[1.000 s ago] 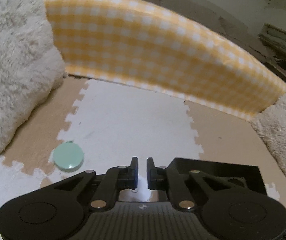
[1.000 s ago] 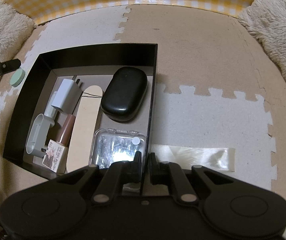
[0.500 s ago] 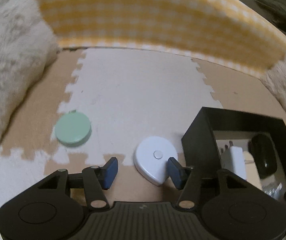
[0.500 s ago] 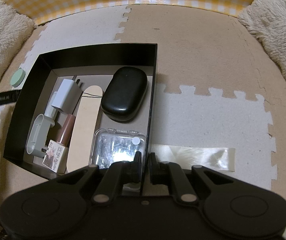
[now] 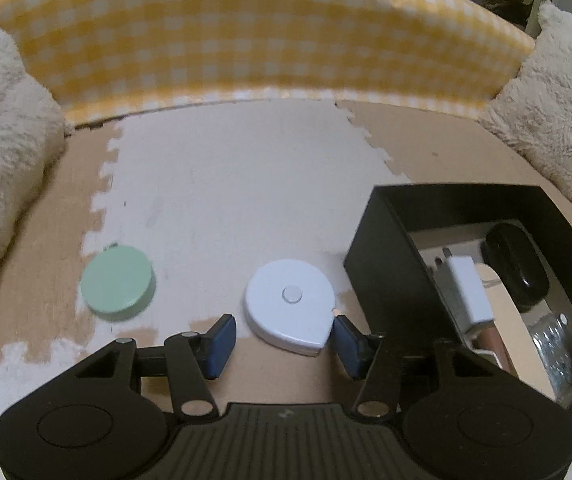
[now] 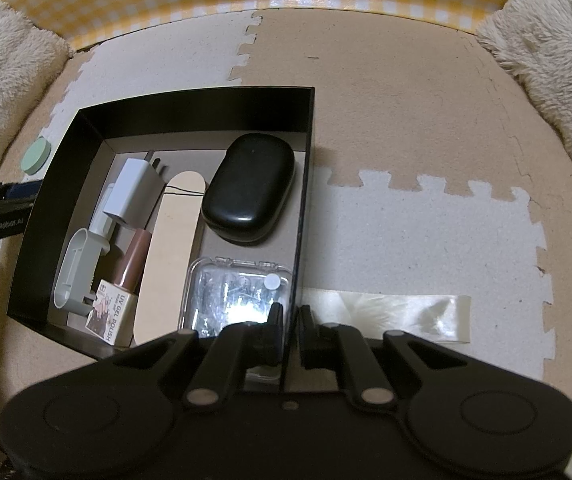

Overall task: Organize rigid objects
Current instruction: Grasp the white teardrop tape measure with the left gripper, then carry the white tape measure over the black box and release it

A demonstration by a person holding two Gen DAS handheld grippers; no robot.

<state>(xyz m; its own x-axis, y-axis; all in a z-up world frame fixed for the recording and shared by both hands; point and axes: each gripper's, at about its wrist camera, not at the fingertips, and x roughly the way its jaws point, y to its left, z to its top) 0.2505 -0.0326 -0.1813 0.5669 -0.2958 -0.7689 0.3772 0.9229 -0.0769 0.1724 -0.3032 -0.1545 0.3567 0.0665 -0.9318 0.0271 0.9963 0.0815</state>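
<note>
My left claw (image 5: 283, 340) brackets the white tape measure (image 5: 290, 306), half-wide; my right claw (image 6: 289, 330) pinches the black box (image 6: 304, 216) wall, lower centre.

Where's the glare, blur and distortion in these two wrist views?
Right wrist view: blown-out glare on the clear plastic case inside the black box, duller sheen on the tape strip, otherwise sharp. Left wrist view: softer, the checkered cloth smeared, the white tape measure fairly crisp. Both: strong fisheye bowing the cloth edge, dim warm light, dark corners.
</note>
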